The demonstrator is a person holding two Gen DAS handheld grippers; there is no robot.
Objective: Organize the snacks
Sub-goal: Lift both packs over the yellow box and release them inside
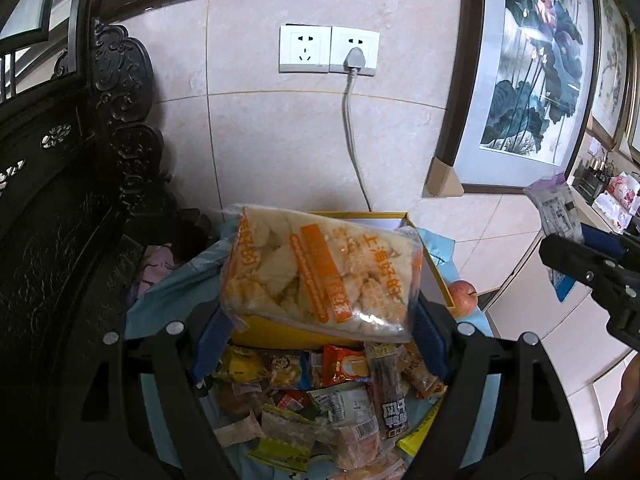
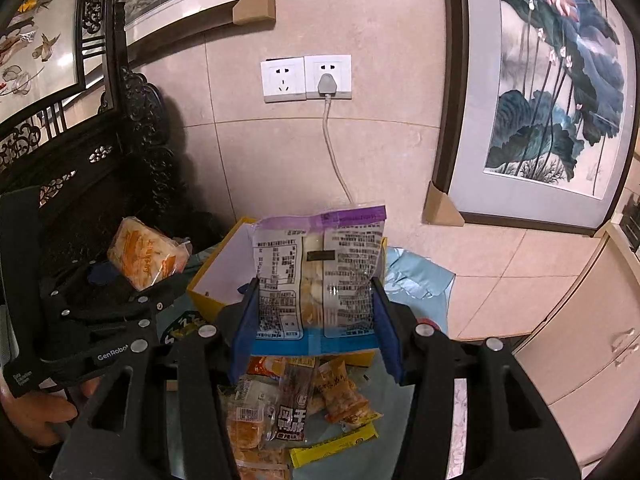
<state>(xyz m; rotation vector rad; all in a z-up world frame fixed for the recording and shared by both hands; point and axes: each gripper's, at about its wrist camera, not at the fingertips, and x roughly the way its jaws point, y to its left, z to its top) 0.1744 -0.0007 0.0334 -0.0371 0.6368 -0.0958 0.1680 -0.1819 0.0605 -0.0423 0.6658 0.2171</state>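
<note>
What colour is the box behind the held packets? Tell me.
Yellow box, white inside; right wrist view shows it best.

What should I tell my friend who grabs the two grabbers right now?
Left gripper: shut on the orange-printed bread bag, held up in the air.
Right gripper: shut on the purple-topped snack bag, also lifted.
Yellow box: open behind both bags, looks nearly empty.
Snack pile: still loose on the blue cloth below.
Left to do: set both bags down, probably in the box, then sort the pile.

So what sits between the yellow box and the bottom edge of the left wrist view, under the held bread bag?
A loose pile of small snack packets on the blue cloth, below the orange bread bag and before the yellow box; seen in both views.
</note>
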